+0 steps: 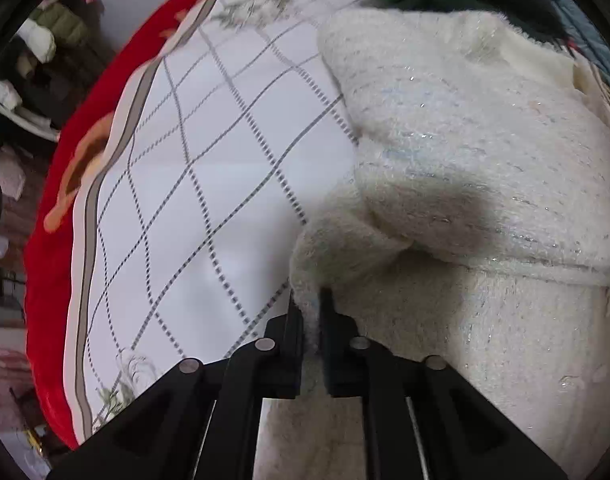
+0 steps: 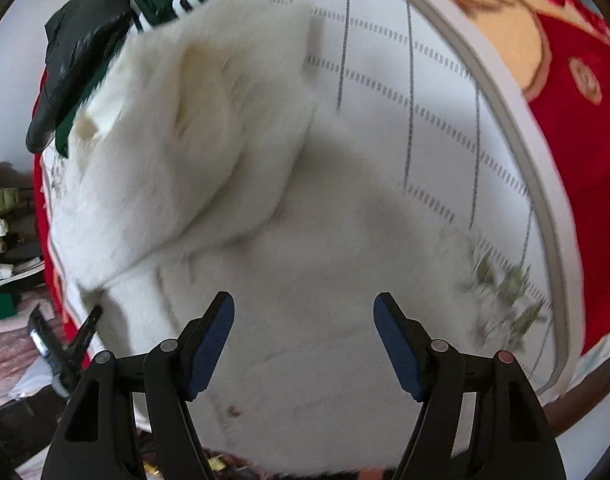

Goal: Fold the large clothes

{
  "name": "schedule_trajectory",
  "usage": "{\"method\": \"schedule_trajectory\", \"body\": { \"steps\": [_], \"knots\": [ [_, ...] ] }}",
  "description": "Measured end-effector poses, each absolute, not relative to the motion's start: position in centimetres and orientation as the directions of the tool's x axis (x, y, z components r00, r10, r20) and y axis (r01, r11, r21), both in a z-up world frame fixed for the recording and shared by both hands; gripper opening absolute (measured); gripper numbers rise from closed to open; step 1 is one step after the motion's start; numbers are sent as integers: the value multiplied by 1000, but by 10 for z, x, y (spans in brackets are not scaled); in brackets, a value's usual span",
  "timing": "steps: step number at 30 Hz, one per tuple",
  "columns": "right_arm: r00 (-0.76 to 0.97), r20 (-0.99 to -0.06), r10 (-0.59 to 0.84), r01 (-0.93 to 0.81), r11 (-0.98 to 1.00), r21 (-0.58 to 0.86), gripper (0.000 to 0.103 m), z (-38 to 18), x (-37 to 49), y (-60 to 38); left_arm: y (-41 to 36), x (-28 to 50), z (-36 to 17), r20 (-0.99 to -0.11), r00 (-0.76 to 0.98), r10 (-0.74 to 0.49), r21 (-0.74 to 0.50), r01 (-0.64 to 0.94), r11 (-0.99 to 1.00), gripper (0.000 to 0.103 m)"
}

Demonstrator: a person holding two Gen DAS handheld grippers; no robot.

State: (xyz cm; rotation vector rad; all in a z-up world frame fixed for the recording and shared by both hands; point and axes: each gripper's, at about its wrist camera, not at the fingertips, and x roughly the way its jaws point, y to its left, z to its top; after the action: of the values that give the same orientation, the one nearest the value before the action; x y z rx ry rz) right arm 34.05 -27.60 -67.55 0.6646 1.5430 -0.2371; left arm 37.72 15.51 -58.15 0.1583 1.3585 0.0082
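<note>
The fluffy white garment (image 1: 465, 152) lies on the checked bedspread (image 1: 209, 184), one part folded over. The left gripper (image 1: 311, 320) pinches its edge; the right gripper (image 2: 303, 320) hovers above, jaws apart. More folds remain.

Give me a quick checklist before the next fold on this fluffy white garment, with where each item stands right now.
1. Left gripper pinching an edge of the fluffy white garment: ok.
2. Right gripper open with nothing between its blue-padded fingers: ok.
3. Right gripper over the garment: ok.
4. Bare white checked bedspread beside the garment for folding: ok.
5. Dark green and black clothes kept off the garment: not ok, they overlap its far edge.
6. Garment lying flat: not ok, one fold is bunched.
</note>
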Motion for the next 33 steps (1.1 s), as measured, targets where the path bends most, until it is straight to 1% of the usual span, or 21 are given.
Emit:
{"method": "schedule_trajectory", "body": {
  "steps": [3,5,7,8,9,10,11,12,13,14,16,17,19,20,21,22,23,24,26,28,33],
  "knots": [
    [3,-979,202,507,844,175,74,-687,360,-287,152,383,-572,-973,205,110,132,101,986,13],
    [-30,-991,130,473,875,101,74,-700,375,-294,145,384,-564,-965,231,124,151,101,983,28],
    [-60,-996,60,422,906,29,74,-715,392,-294,136,387,-558,-960,256,110,138,94,986,90],
    [-68,-997,42,400,917,11,73,-722,400,-294,133,376,-552,-957,274,96,124,88,988,97],
    [-68,-997,35,383,924,6,72,-728,407,-294,126,373,-549,-953,290,82,112,86,990,98],
    [-70,-997,34,361,933,7,60,-734,415,-292,119,370,-551,-953,291,79,109,88,990,98],
    [-70,-996,46,342,940,19,39,-740,422,-290,113,375,-557,-956,281,78,107,90,990,98],
    [-62,-996,62,337,941,37,22,-742,427,-288,104,365,-558,-959,272,74,101,87,991,98],
    [-27,-996,82,361,930,67,12,-739,430,-289,97,361,-565,-960,267,78,103,83,991,98],
    [3,-995,98,395,914,91,9,-735,431,-292,94,361,-574,-962,258,91,116,83,990,98],
    [66,-990,123,527,838,140,8,-731,422,-315,94,363,-594,-967,226,117,139,85,987,98],
    [81,-985,155,595,785,172,8,-735,415,-328,94,363,-598,-970,218,104,124,82,989,99],
    [71,-974,214,665,718,207,8,-746,406,-340,99,362,-596,-972,219,89,108,76,991,99],
    [57,-973,223,662,721,204,11,-746,406,-340,99,362,-593,-972,216,95,115,82,990,99],
    [31,-978,207,644,744,178,20,-740,407,-336,100,360,-590,-972,215,97,117,84,989,99],
    [11,-982,187,624,767,153,23,-734,409,-334,101,356,-583,-972,214,93,113,86,990,99],
    [-12,-986,166,594,795,127,31,-725,409,-328,102,351,-578,-973,213,89,110,88,990,99],
    [-13,-986,166,567,813,130,39,-715,408,-318,103,346,-573,-974,211,86,107,91,990,99],
    [1,-981,195,527,834,166,45,-697,401,-295,104,331,-563,-976,203,83,105,99,990,99],
    [-20,-977,214,484,857,178,48,-684,391,-272,101,309,-555,-977,188,102,124,108,986,99],
    [-158,-902,402,420,854,307,48,-694,353,-188,97,269,-561,-983,121,139,156,144,977,99]
  ]
}}
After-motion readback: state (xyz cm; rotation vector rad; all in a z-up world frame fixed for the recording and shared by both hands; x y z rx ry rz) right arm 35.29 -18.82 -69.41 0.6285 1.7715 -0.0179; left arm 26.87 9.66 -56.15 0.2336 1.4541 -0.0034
